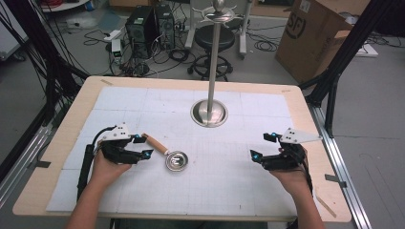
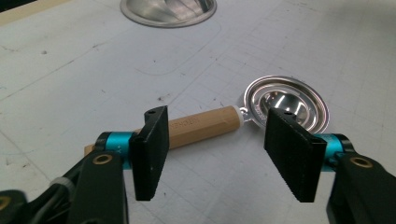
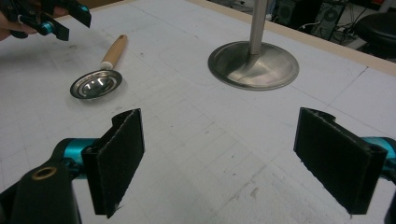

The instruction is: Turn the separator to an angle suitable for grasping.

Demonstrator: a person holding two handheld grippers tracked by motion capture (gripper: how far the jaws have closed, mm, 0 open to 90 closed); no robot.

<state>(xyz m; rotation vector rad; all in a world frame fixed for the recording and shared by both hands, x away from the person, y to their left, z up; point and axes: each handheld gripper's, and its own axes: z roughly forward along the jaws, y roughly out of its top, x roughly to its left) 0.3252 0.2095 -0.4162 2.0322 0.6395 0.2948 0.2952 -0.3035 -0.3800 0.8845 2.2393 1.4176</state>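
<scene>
High view: left gripper [image 1: 144,146] sits at left centre, jaws either side of the wooden handle [image 1: 154,142] of a small metal strainer [image 1: 176,161] lying flat on the table [image 1: 296,102]. Right gripper [image 1: 260,145] is parked at right centre, well apart, likely waiting.

Left gripper view: jaws half spread, straddling the handle [image 2: 205,125]; pads not pressing on it yet. Strainer bowl [image 2: 285,103] at centre right. Judging by the alignment, this is set up for a handle pinch.

Right gripper view: jaws spread wide, nothing between. Strainer [image 3: 96,84] upper left, stand base [image 3: 253,64] upper centre, probably the hanging spot.
</scene>
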